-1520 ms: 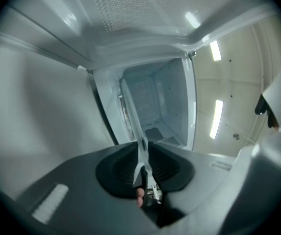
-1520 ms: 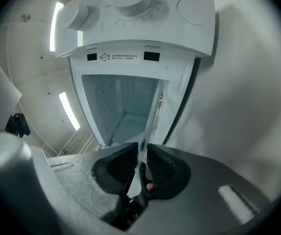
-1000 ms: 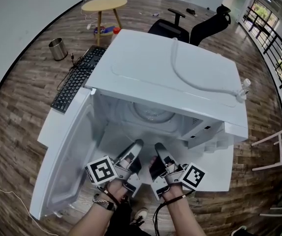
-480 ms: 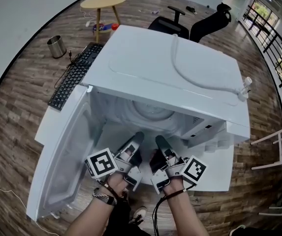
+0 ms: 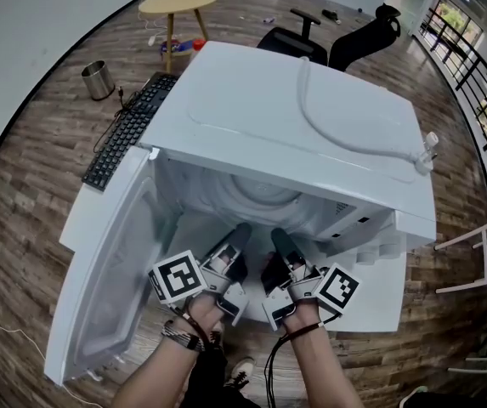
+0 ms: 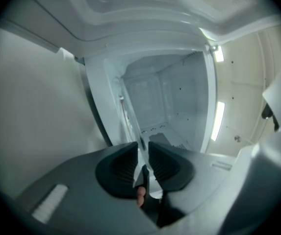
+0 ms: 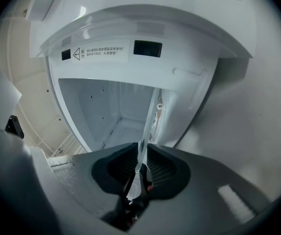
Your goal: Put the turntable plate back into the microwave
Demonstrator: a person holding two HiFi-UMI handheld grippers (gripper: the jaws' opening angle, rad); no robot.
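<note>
The clear glass turntable plate lies level, partly inside the open white microwave. My left gripper is shut on its near rim, left of centre. My right gripper is shut on the same rim beside it. In the left gripper view the plate shows edge-on as a thin glass line that runs between the ribbed pads of the gripper into the cavity. The right gripper view has the plate edge-on too, pinched in the gripper. The cavity floor under the plate is hidden in the head view.
The microwave door hangs open to the left. A white hose lies on the microwave's top. The microwave stands on a white table, with a black keyboard at its far left. Beyond are a bin, a round table and an office chair.
Both grippers sit slightly nearer the microwave opening, with the plate still held in them. The head view has shifted a little.
</note>
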